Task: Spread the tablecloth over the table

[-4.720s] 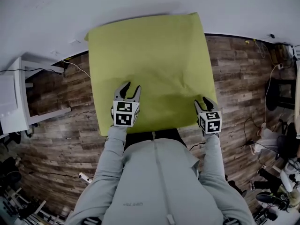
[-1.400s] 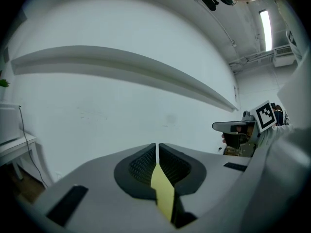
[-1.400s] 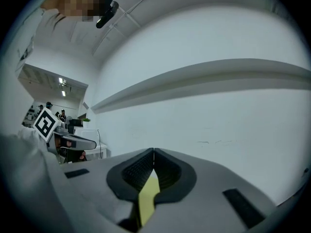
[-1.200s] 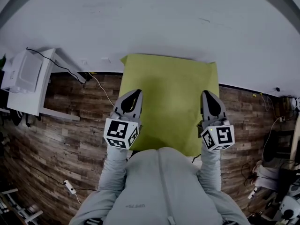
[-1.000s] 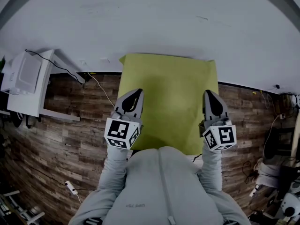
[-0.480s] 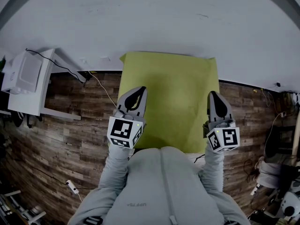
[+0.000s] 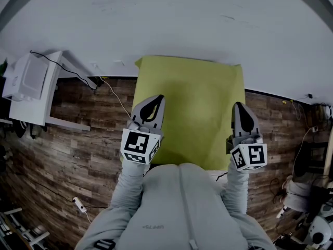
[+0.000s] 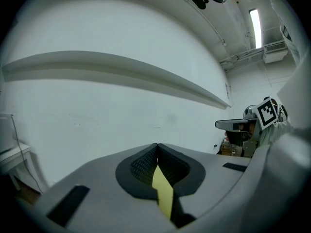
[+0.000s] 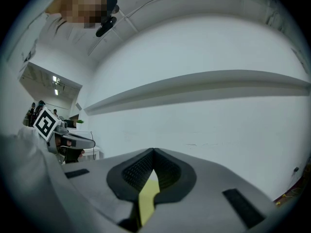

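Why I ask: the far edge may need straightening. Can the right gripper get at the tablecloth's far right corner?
Probably not: the right gripper is shut on the tablecloth at its near side; the far right corner lies beyond.

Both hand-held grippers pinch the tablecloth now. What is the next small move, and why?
Probably lower both together, jaws shut, to lay the near edge down. The left hand-held gripper and the right hand-held gripper each pinch the near edge of the tablecloth, one on each side, and it stretches out flat toward the wall.
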